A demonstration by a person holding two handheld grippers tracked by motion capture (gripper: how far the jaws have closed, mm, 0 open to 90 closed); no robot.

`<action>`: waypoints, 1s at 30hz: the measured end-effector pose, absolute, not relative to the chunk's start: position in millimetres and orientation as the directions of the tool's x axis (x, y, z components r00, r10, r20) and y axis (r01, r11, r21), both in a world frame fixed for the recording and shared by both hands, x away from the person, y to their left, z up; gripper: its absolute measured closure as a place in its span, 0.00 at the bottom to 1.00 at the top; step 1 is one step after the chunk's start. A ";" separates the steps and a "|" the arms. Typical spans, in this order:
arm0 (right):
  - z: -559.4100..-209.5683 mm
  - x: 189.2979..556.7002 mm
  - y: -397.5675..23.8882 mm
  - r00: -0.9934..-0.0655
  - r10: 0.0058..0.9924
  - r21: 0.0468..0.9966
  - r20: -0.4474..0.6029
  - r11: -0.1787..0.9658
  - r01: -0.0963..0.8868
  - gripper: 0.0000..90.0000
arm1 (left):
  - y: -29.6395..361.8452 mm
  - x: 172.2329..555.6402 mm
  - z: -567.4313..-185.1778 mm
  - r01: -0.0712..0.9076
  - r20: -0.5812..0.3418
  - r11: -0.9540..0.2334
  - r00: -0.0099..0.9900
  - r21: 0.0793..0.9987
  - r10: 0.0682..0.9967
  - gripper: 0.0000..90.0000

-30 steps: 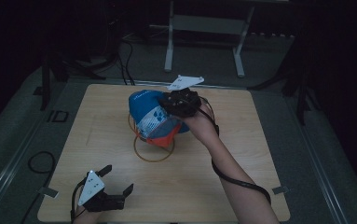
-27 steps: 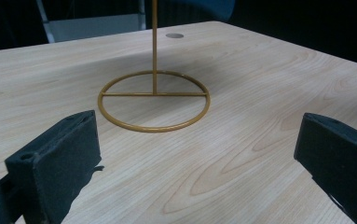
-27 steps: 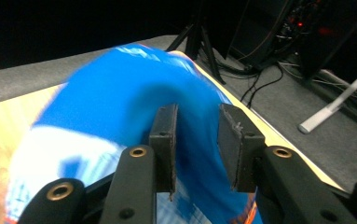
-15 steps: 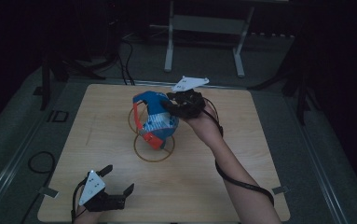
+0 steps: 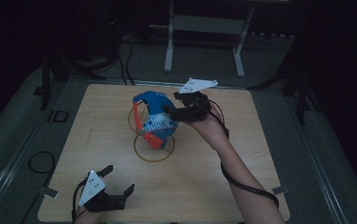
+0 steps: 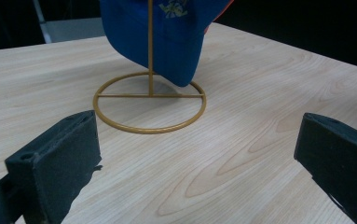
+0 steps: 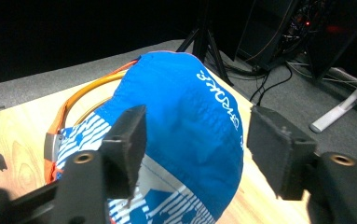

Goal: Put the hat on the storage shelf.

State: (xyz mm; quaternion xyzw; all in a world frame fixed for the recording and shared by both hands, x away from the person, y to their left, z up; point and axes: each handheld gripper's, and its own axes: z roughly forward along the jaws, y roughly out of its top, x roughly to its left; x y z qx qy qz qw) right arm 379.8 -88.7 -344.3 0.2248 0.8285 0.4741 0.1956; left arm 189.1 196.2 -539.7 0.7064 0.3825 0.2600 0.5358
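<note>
A blue cap (image 5: 156, 116) with white print and an orange brim hangs on a gold wire stand (image 5: 154, 153) in the middle of the table. My right gripper (image 5: 175, 112) is at the cap's right side, open. In the right gripper view its jaws stand apart on either side of the cap's crown (image 7: 190, 116), my right gripper (image 7: 197, 144) close to the fabric; the stand's upper loop (image 7: 80, 95) peeks out at the left. My left gripper (image 5: 119, 179) rests open near the front left edge. In the left gripper view, my left gripper (image 6: 195, 158) faces the stand's base ring (image 6: 148, 129) with the cap (image 6: 162, 37) above it.
The light wooden table (image 5: 223, 177) has bare room in front of and to both sides of the stand. A metal frame's legs (image 5: 169, 42) stand on the dark floor beyond the far edge, with cables (image 5: 125, 51) beside them.
The cap has turned on the stand, its orange brim swinging lower and leftward. My right gripper has shifted slightly right along the cap. The left gripper has not moved.
</note>
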 end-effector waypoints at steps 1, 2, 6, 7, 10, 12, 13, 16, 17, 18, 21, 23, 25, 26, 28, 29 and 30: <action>-344.4 379.5 -89.9 -0.822 0.560 0.874 -0.105 0.446 0.192 0.38 | 196.3 189.2 -539.8 0.263 -0.044 -0.132 0.572 0.956 0.819 0.01; -344.6 379.3 -91.1 -0.824 0.558 0.875 -0.101 0.444 0.193 0.38 | 196.3 189.3 -539.9 0.264 -0.045 -0.131 0.570 0.956 0.820 0.01; -345.4 377.4 -96.9 -0.831 0.547 0.873 -0.103 0.450 0.188 0.31 | 196.0 188.9 -540.2 0.264 -0.042 -0.135 0.571 0.955 0.820 0.01; -345.9 376.6 -98.5 -0.833 0.544 0.872 -0.098 0.450 0.191 0.30 | 196.2 188.9 -540.3 0.265 -0.045 -0.132 0.571 0.955 0.820 0.01; -347.9 373.8 -105.0 -0.838 0.540 0.876 -0.077 0.438 0.202 0.25 | 197.0 189.0 -540.6 0.266 -0.044 -0.134 0.569 0.954 0.821 0.01; -350.1 371.1 -109.2 -0.849 0.523 0.872 -0.081 0.449 0.194 0.20 | 196.9 188.9 -540.6 0.266 -0.043 -0.134 0.568 0.955 0.822 0.01; -351.3 369.6 -111.2 -0.850 0.521 0.872 -0.082 0.450 0.191 0.19 | 196.9 188.9 -540.6 0.266 -0.042 -0.136 0.569 0.954 0.821 0.01; -355.7 366.7 -117.4 -0.853 0.518 0.876 -0.059 0.437 0.205 0.17 | 196.5 188.4 -541.2 0.269 -0.044 -0.135 0.569 0.954 0.821 0.01; -357.6 365.9 -119.3 -0.852 0.520 0.878 -0.060 0.434 0.203 0.16 | 196.4 188.4 -541.5 0.270 -0.043 -0.138 0.571 0.953 0.820 0.01; -359.8 364.6 -120.9 -0.848 0.527 0.875 -0.065 0.439 0.206 0.16 | 196.4 188.5 -541.8 0.269 -0.040 -0.141 0.571 0.953 0.820 0.01; -366.8 362.1 -125.3 -0.853 0.519 0.867 -0.060 0.450 0.213 0.15 | 195.6 188.6 -542.8 0.274 -0.046 -0.137 0.571 0.952 0.820 0.01; -372.1 360.7 -128.2 -0.853 0.518 0.865 -0.063 0.455 0.212 0.15 | 195.1 188.8 -543.3 0.275 -0.046 -0.139 0.572 0.951 0.819 0.01; -377.5 359.2 -131.0 -0.855 0.514 0.863 -0.067 0.460 0.209 0.15 | 194.8 189.1 -543.7 0.276 -0.047 -0.139 0.574 0.951 0.818 0.01; -380.3 358.3 -132.7 -0.855 0.513 0.863 -0.068 0.461 0.208 0.15 | 194.7 189.3 -544.0 0.275 -0.044 -0.142 0.573 0.951 0.818 0.01; -385.9 356.7 -136.3 -0.857 0.510 0.866 -0.065 0.455 0.206 0.15 | 194.4 189.5 -544.2 0.277 -0.045 -0.141 0.573 0.951 0.818 0.01; -388.4 355.9 -138.1 -0.857 0.511 0.867 -0.065 0.454 0.205 0.15 | 194.3 189.7 -544.3 0.277 -0.045 -0.142 0.573 0.950 0.818 0.01; -390.9 355.1 -139.9 -0.856 0.513 0.867 -0.065 0.453 0.206 0.15 | 194.2 189.8 -544.5 0.276 -0.044 -0.142 0.574 0.951 0.818 0.01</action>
